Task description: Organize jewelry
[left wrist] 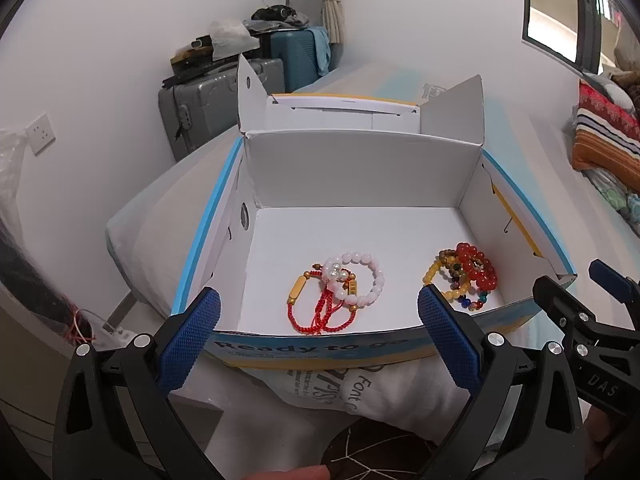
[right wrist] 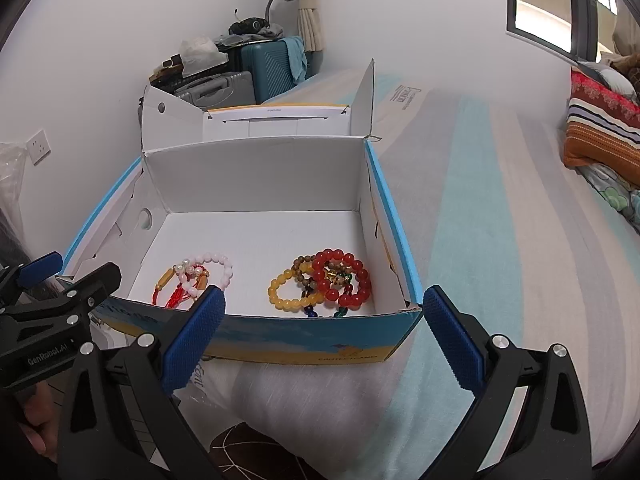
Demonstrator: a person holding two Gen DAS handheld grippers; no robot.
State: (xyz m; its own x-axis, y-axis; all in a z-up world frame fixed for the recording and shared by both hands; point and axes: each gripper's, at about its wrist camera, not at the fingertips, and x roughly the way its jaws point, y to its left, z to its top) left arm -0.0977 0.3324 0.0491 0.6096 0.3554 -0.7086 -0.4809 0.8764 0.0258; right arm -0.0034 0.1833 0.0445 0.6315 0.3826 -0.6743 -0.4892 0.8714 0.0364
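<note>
**Both grippers wide open in front of the jewelry box**

The left gripper [left wrist: 318,334] stands spread wide, its blue-padded fingers [left wrist: 190,338] apart with nothing between them and nothing touched. The right gripper [right wrist: 322,338] is just as wide, also holding nothing; its pads [right wrist: 452,338] hang in front of the near wall of the box [right wrist: 320,332]. Both point forward and slightly downward at the open box from its near side, held side by side (each camera catches the other tool at the edge of its view: the right gripper [left wrist: 592,312] in the left view, the left gripper [right wrist: 52,296] in the right view).

The box is white inside, blue and yellow outside, its lid flaps standing up at the far end, and it sits on a striped bedspread [right wrist: 500,220]. Two heaps of bracelets lie on its floor near the front wall, well apart from each other. The left heap holds a pale pink bead bracelet [left wrist: 362,280] tangled with red cord bracelets [left wrist: 320,312] bearing gold tubes. The right heap holds a red bead bracelet [right wrist: 344,280] lying over a yellow bead bracelet [right wrist: 292,294] and a brown bead bracelet [right wrist: 302,264]. Neither gripper touches any of them.
</note>
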